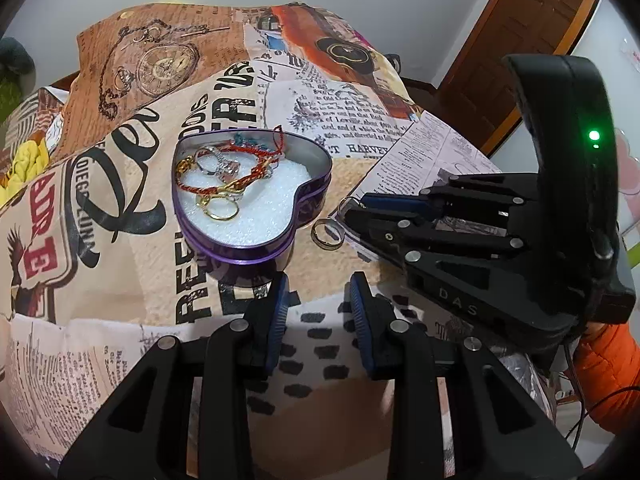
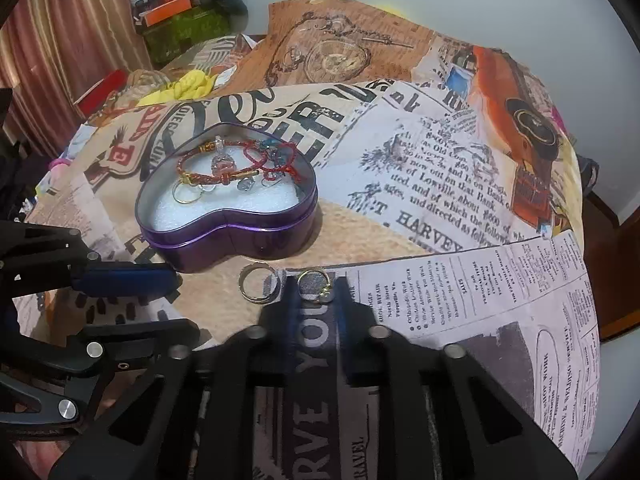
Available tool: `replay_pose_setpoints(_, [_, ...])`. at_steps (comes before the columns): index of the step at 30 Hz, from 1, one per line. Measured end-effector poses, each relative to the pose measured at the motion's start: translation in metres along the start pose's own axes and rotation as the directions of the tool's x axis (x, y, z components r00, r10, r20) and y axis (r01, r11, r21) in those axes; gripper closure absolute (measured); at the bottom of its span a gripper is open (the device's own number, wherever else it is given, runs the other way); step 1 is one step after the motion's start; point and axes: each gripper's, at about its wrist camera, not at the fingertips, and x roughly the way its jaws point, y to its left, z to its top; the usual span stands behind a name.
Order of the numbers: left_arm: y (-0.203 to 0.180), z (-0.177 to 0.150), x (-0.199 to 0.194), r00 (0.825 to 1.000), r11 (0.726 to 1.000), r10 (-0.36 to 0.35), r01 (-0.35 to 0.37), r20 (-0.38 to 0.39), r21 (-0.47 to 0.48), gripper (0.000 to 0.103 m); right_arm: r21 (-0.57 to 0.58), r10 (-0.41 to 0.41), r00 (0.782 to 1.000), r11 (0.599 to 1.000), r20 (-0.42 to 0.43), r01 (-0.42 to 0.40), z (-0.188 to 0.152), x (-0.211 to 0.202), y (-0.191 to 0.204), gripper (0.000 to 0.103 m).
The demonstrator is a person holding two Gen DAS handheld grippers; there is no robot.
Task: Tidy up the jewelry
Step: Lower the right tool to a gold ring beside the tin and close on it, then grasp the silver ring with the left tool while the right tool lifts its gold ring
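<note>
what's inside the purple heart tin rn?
The heart tin holds white foam padding, a red-and-gold braided bracelet, a red cord bracelet, a gold ring and silver pieces. What the tangle covers is hidden.

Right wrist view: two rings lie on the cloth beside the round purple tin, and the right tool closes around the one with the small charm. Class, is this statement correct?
Not quite. The purple tin is heart-shaped, not round, as the right wrist view shows. The rest holds: two rings lie on the cloth beside it, a plain ring and the charm ring, and the right tool brackets the charm ring.
</note>
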Motion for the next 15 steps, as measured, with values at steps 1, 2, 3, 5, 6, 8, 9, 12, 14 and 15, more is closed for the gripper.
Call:
replay_pose_setpoints(1, [-0.001,0.001,0.001,1.000,1.000,0.002,-0.002,-0.001,0.003,0.073,0.004,0.004,1.000,1.000,0.002,-0.004,0.000,0.000,-0.001,0.096])
replay_pose_setpoints(2, [-0.002,0.002,0.002,1.000,1.000,0.003,-0.003,-0.003,0.005,0.073,0.009,0.007,1.000,1.000,0.005,-0.007,0.000,-0.001,-0.002,0.096])
replay_pose_setpoints(3, [-0.004,0.003,0.004,1.000,1.000,0.005,-0.005,-0.005,0.008,0.073,0.014,0.007,1.000,1.000,0.009,-0.008,-0.001,-0.001,-0.003,0.096])
replay_pose_setpoints(5, [-0.006,0.006,0.007,1.000,1.000,0.011,-0.011,-0.008,0.013,0.073,0.026,0.005,1.000,1.000,0.021,-0.006,-0.002,-0.005,-0.006,0.096])
replay_pose_setpoints(6, [-0.008,0.008,0.008,1.000,1.000,0.015,-0.015,-0.010,0.017,0.073,0.033,0.006,1.000,0.999,0.027,-0.006,-0.003,-0.007,-0.008,0.096])
replay_pose_setpoints(8, [-0.011,0.012,0.012,1.000,0.999,0.026,-0.025,-0.012,0.024,0.073,0.052,0.005,0.999,0.999,0.042,-0.007,-0.004,-0.013,-0.013,0.096])
replay_pose_setpoints(9, [-0.012,0.014,0.014,0.999,0.999,0.034,-0.034,-0.013,0.025,0.073,0.062,0.006,0.999,0.998,0.051,-0.009,-0.005,-0.016,-0.016,0.096])
replay_pose_setpoints(12, [-0.015,0.018,0.020,0.998,0.998,0.054,-0.054,-0.014,0.029,0.073,0.086,0.005,0.998,0.996,0.070,-0.011,-0.008,-0.024,-0.022,0.096])
replay_pose_setpoints(14, [-0.017,0.021,0.024,0.996,0.996,0.086,-0.086,-0.013,0.033,0.075,0.098,0.006,0.997,0.995,0.081,-0.014,-0.010,-0.029,-0.027,0.096])
replay_pose_setpoints(15, [-0.019,0.022,0.026,0.995,0.995,0.095,-0.094,-0.016,0.036,0.077,0.102,0.005,0.996,0.995,0.086,-0.013,-0.011,-0.031,-0.028,0.096])
